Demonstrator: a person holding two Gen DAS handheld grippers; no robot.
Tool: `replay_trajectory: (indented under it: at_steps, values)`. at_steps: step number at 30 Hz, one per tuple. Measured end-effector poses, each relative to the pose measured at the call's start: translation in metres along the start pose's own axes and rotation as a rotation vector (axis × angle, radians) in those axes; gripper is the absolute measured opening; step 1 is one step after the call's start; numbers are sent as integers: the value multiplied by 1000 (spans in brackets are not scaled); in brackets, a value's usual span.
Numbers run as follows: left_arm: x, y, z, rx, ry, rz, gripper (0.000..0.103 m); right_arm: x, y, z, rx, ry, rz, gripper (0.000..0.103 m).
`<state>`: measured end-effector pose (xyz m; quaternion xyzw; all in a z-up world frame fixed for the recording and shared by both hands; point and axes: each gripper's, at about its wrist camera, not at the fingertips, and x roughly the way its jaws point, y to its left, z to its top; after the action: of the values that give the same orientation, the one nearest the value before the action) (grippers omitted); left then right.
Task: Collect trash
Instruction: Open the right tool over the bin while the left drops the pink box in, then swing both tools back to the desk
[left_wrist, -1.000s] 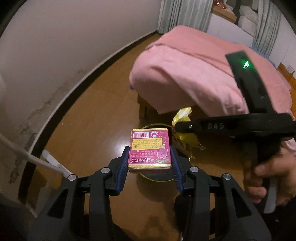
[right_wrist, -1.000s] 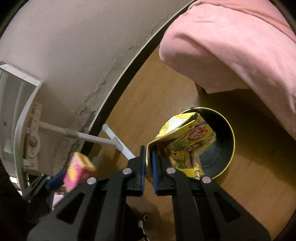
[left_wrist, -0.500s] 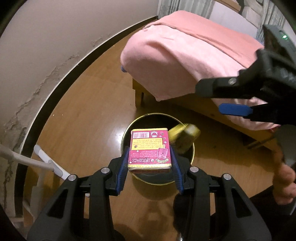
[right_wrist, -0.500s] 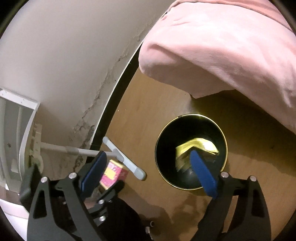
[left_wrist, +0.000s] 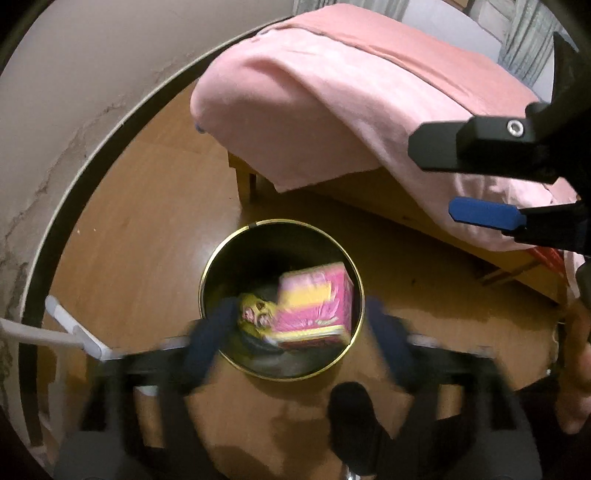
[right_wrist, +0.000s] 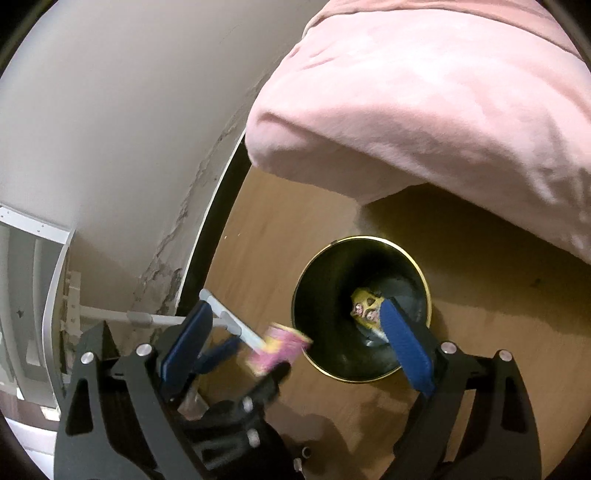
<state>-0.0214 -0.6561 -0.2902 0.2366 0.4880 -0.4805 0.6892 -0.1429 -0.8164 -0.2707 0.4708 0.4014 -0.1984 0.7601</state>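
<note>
Blue-padded, the left tool is standing wide, its jaws having just been opening — the pink box is dropping free between them into the bin, joining the yellow wrapper. Beyond, the right tool is also hanging wide, holding nothing. Box print is blurring past reading.

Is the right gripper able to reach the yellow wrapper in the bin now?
Probably yes. The right gripper is open above the bin, and the yellow wrapper lies uncovered inside; only the falling pink box may land on it.
</note>
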Motion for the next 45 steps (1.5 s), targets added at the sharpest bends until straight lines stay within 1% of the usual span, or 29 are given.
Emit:
replay_trajectory:
  at_steps: [1,4,5,8,10,12,13,15,16,18,20,21,24,27,28,30,32,33,34,37,40,43,45]
  values:
    - [-3,-2,1,4,-16,0,82,-2,-1,1,3,-3,2,89]
    - [-11,-5,1,4,-5,-8,82,-5,-1,3,-1,-11,-3,89]
    - [-14,-4,1,0,-8,-10,82,-6,1,3,-8,-16,-12,89]
    - [-38,-4,-4,0,-24,-10,83,-10,9,4,-45,-34,-57,89]
    - [-67,-2,-11,6,-40,-1,85,-12,19,2,-87,-46,-97,89]
    - [-94,2,-15,4,-57,22,88,-17,33,-4,-157,-71,-177,89]
    - [-116,7,-20,1,-79,26,89,-22,46,-9,-198,-80,-217,89]
    - [-155,15,-31,-6,-122,44,91,-33,69,-16,-242,-102,-234,89]
    - [-180,21,-39,-11,-150,57,91,-39,79,-19,-263,-113,-229,89]
    - [-228,35,-58,-14,-203,96,92,-53,114,-32,-325,-135,-219,89]
    - [-265,50,-77,-26,-242,136,92,-68,162,-52,-421,-153,-174,89]
    - [-282,61,-86,-40,-261,159,92,-74,192,-66,-486,-158,-152,90]
    - [-337,104,-124,-117,-312,239,93,-81,264,-100,-633,-162,-105,92]
    - [-393,163,-176,-252,-352,342,93,-75,348,-145,-797,-125,-18,92]
    - [-405,176,-189,-279,-358,365,93,-72,372,-159,-842,-109,12,92]
    - [-433,207,-221,-341,-368,438,93,-64,409,-181,-906,-79,48,92]
    - [-464,241,-261,-407,-379,546,93,-51,450,-207,-975,-34,93,92]
    - [-477,255,-278,-429,-381,579,93,-45,469,-220,-1007,-16,112,92]
    - [-491,273,-297,-462,-380,623,93,-41,480,-228,-1027,-8,123,92]
    - [-520,313,-347,-570,-359,711,93,-29,519,-263,-1107,27,162,92]
    - [-536,336,-385,-648,-356,730,93,-10,551,-302,-1196,77,175,92]
    - [-539,357,-403,-677,-363,736,93,10,573,-335,-1265,127,174,92]
    - [-541,365,-408,-684,-370,727,93,19,583,-348,-1287,149,178,91]
